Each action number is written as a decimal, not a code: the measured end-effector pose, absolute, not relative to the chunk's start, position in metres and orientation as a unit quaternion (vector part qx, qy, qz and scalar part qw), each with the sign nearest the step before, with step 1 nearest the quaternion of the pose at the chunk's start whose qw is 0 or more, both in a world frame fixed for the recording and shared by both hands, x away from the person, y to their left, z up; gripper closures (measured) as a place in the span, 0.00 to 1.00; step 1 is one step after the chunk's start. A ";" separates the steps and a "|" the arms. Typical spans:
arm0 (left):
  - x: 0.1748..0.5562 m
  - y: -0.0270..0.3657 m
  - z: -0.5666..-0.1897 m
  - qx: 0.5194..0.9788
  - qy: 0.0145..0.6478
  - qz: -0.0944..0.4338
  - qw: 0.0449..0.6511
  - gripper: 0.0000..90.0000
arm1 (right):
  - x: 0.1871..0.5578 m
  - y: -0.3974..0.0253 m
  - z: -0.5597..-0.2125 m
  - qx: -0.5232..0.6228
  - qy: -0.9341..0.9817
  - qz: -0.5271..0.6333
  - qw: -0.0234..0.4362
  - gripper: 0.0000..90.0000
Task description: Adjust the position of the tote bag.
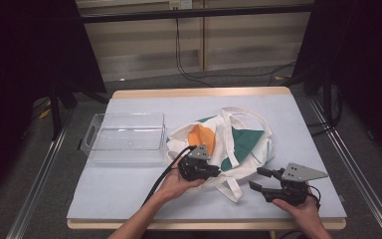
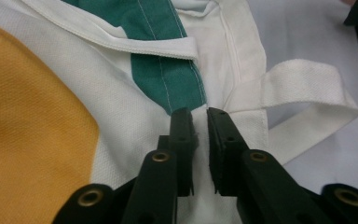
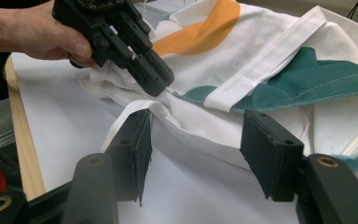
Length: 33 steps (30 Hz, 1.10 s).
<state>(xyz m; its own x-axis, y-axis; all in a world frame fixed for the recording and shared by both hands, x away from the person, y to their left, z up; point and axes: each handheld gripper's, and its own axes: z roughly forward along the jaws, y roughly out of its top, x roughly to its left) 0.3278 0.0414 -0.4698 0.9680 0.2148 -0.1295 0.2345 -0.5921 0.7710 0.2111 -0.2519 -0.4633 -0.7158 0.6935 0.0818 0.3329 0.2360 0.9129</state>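
**Both grippers at the tote bag's near edge**

While our left hand (image 1: pixel 176 185) reaches in palm-up, our left gripper (image 1: pixel 214 172) presses on the tote bag (image 1: pixel 238 142), its jaws nearly closed on a fold of white cloth; our right gripper (image 1: pixel 259 179) rests just right of the bag, jaws wide apart, holding nothing; the bag lies crumpled, white with orange and green patches, just right of the clear tray (image 1: pixel 95 130).

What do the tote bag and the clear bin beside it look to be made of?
Tote bag: woven cotton-like canvas, matte; weave and stitching show in the left gripper view, and it creases softly. Clear bin: see-through rigid plastic, glossy, probably acrylic or similar, with ribbed base.
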 end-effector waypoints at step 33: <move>0.336 0.061 -0.444 0.867 0.155 -0.027 0.474 0.98 | 0.213 -0.256 -0.464 0.346 0.769 0.505 0.184 0.47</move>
<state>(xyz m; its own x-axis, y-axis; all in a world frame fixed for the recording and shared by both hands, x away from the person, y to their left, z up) 0.3359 0.0606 -0.4440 0.9504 0.2439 -0.1931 0.2943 -0.5032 0.8125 0.2132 -0.2565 -0.4641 -0.6926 0.7182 0.0665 0.3459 0.2499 0.9044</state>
